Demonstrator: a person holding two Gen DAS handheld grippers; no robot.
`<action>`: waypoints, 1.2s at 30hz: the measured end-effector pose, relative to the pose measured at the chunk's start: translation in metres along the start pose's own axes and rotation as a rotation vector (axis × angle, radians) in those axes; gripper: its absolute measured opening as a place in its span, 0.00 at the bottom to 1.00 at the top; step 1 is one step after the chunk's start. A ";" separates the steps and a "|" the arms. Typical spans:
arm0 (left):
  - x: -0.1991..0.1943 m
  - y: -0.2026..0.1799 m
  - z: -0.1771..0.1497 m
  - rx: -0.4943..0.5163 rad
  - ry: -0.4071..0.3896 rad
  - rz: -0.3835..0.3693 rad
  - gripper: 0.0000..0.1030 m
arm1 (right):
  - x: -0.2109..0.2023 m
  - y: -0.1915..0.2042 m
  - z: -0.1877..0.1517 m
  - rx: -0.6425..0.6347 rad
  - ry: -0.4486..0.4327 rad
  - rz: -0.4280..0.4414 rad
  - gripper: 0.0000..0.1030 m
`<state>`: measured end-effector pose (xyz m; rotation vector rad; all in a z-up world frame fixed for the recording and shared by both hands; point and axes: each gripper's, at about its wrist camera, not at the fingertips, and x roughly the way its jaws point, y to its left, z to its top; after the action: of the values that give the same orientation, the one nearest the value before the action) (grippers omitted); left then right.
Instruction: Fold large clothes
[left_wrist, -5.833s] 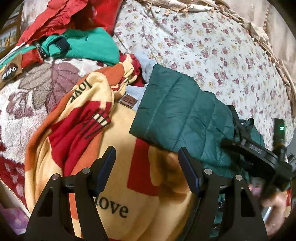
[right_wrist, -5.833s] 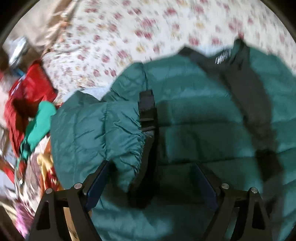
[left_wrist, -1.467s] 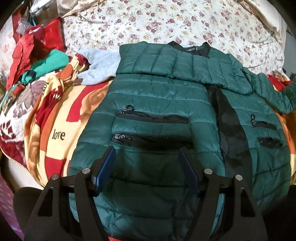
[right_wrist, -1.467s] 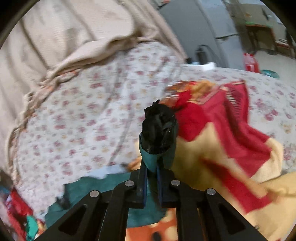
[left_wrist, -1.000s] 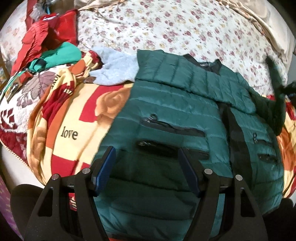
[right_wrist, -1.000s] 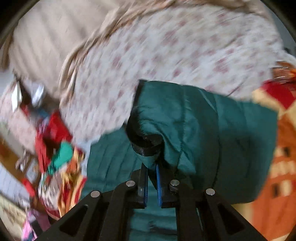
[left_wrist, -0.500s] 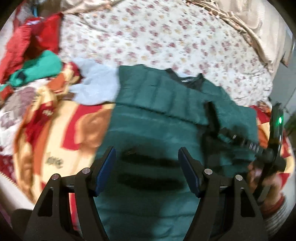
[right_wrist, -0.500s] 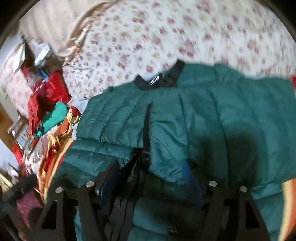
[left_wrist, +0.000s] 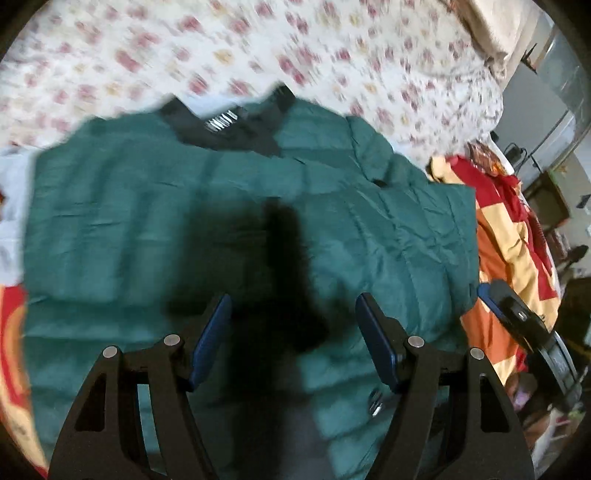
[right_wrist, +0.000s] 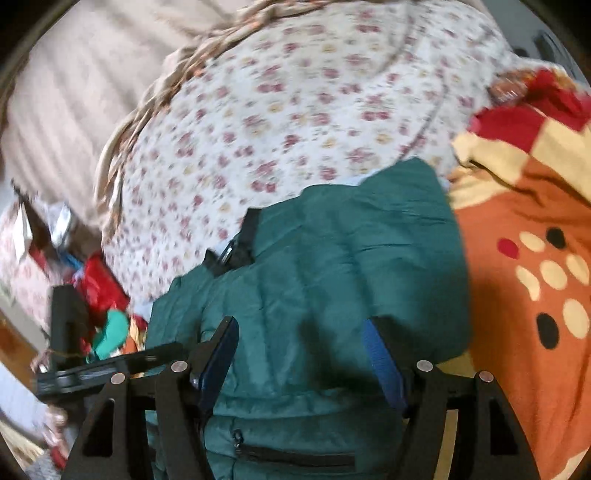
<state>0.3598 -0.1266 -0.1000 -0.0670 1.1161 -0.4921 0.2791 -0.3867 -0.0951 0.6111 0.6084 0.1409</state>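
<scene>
The right tool (right_wrist: 299, 354) hangs over a dark green quilted jacket (right_wrist: 332, 266), its blue-padded jaws having just been opening and now standing apart with nothing pressed between them. The jacket lies on a bed, a sleeve folded across its body, a black collar (right_wrist: 243, 243) at its upper left and a zipped pocket (right_wrist: 291, 456) near the bottom edge. A floral bedspread (right_wrist: 288, 122) stretches beyond it. An orange, red and cream blanket (right_wrist: 524, 251) lies just beside the jacket's right edge. At far left the left tool (right_wrist: 110, 363) shows, blurred, before a heap of red and green clothes (right_wrist: 105, 306).
</scene>
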 end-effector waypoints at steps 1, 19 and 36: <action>0.010 -0.002 0.004 -0.006 0.018 -0.013 0.68 | -0.003 -0.006 0.004 0.013 -0.003 0.001 0.66; -0.067 0.013 0.056 -0.011 -0.124 0.091 0.14 | -0.018 -0.027 0.017 0.061 -0.080 -0.063 0.66; -0.022 0.181 0.039 -0.243 -0.054 0.398 0.27 | 0.020 -0.008 -0.001 -0.023 0.014 -0.119 0.66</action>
<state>0.4484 0.0367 -0.1168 -0.0678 1.0975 0.0015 0.2942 -0.3871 -0.1103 0.5501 0.6546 0.0403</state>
